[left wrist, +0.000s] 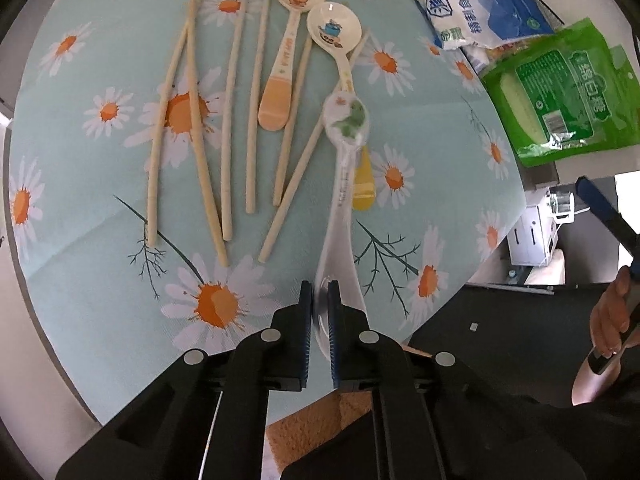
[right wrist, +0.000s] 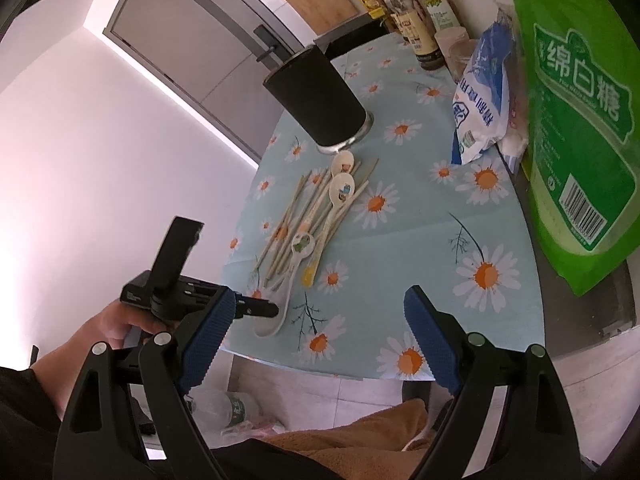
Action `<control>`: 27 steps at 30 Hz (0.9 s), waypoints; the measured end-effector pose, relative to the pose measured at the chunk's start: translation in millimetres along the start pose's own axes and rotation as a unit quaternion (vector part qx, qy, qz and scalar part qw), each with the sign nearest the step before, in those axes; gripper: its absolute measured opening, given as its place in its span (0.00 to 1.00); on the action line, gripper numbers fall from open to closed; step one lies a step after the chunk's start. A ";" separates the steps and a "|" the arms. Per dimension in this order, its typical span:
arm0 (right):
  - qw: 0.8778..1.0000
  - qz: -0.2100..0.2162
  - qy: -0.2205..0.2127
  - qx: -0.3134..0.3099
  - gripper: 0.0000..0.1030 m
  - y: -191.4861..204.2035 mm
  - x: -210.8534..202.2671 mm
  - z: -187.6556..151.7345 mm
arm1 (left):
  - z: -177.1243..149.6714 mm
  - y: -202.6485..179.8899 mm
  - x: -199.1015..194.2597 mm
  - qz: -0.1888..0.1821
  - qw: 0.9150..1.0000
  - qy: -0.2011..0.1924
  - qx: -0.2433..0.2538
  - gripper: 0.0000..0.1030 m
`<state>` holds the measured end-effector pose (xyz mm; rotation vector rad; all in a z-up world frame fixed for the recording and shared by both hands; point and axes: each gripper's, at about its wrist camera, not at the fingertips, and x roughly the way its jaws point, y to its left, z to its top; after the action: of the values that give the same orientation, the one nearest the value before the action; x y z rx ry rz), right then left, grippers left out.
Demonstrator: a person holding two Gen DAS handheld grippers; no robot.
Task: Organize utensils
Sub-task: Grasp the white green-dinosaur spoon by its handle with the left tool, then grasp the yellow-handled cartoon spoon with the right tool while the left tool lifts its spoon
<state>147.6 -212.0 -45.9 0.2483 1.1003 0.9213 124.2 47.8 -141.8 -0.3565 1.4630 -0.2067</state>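
Observation:
My left gripper [left wrist: 320, 294] is shut on the handle end of a white spoon with a green picture in its bowl [left wrist: 347, 118]. The spoon looks blurred and crosses the yellow-handled spoon [left wrist: 334, 28]. An orange-handled spoon [left wrist: 286, 40] and several pale chopsticks [left wrist: 228, 132] lie beside them on the daisy tablecloth [left wrist: 88, 184]. In the right wrist view the left gripper [right wrist: 256, 308] holds the same spoon [right wrist: 302, 246] near the table's front edge. My right gripper [right wrist: 318, 298] stands open over that edge with nothing between its fingers. A black cup [right wrist: 320, 100] stands behind the utensils.
A blue and white bag [left wrist: 480, 12] and a green bag [left wrist: 560, 88] lie at the table's right side. Bottles [right wrist: 420, 20] line the back. The person's hand [left wrist: 612, 312] holds the right gripper off the table's right edge. A brown cushion [right wrist: 360, 432] sits below.

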 end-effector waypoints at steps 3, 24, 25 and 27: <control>1.000 0.002 0.013 0.002 0.84 -2.2 8.5 2.1 | -2.8 3.5 -4.5 -0.008 1.000 -0.012 -0.008 0.04; 0.988 -0.056 0.144 0.012 0.37 11.6 154.1 75.4 | -28.5 58.2 -63.9 -0.082 0.981 -0.165 -0.063 0.04; 0.986 -0.064 0.155 0.018 0.35 9.2 165.0 78.4 | -27.8 58.5 -64.2 -0.084 0.980 -0.168 -0.061 0.04; 0.981 -0.077 0.173 0.033 0.32 3.9 180.6 82.9 | -27.0 61.6 -66.6 -0.093 0.978 -0.178 -0.059 0.04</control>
<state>241.0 -54.4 -123.1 0.0556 1.4517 0.8067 85.7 125.4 -103.7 -0.5969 1.0902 -0.1961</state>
